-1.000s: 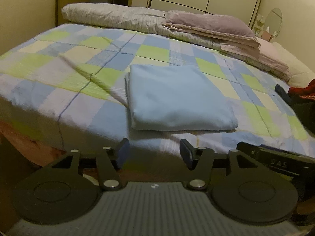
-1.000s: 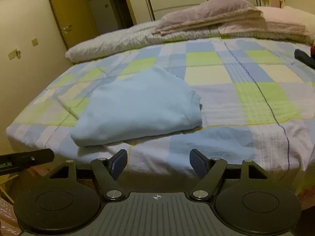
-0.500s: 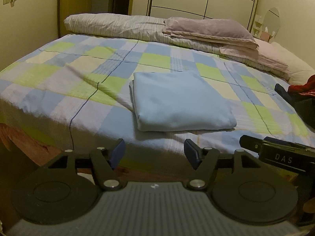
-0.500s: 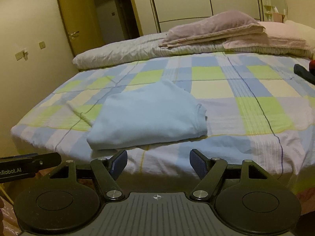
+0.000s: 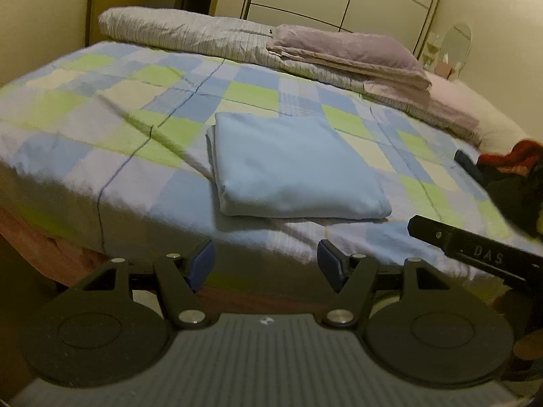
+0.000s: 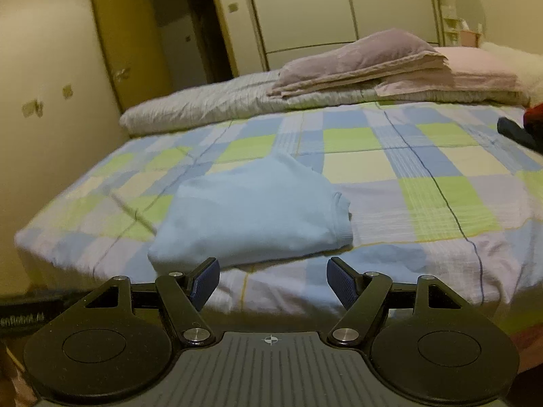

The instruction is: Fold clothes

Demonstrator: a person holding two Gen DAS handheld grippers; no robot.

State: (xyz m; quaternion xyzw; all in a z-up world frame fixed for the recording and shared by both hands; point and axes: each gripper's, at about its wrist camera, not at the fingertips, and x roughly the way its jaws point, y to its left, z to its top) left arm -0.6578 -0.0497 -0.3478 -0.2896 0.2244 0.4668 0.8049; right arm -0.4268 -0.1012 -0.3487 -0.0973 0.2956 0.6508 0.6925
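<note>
We hold both claws back from the near edge of the bed point(image 5: 85, 156), apart from the cloth, and we judge that this is because the light blue garment point(image 5: 292, 166) is already folded into a neat rectangle and needs no grip just now. The left claw point(image 5: 266, 264) has its jaws spread with nothing between them; they have just been opening a little further, and only the edge of the bed shows through the gap. The right claw point(image 6: 273, 279) also stands with its jaws wide apart and empty, pointing at the garment's near edge from just off the mattress. The folded garment lies flat on the checked bedspread point(image 6: 441, 203), near the front edge of the bed and roughly in its middle, with its ribbed hem point(image 6: 342, 220) turned to the right side in the right wrist view; we take that placement as a clear working spot within easy reach. Farther back, a rolled striped quilt point(image 5: 190, 34) runs along the head of the bed, with a mauve pillow point(image 5: 346, 51) resting on it, well apart from the garment. At the right edge a heap of red and dark clothing point(image 5: 516, 169) sits on the bedspread, probably waiting to be folded. We see no basket, box or other container in either view, so nothing is held inside anything here.
</note>
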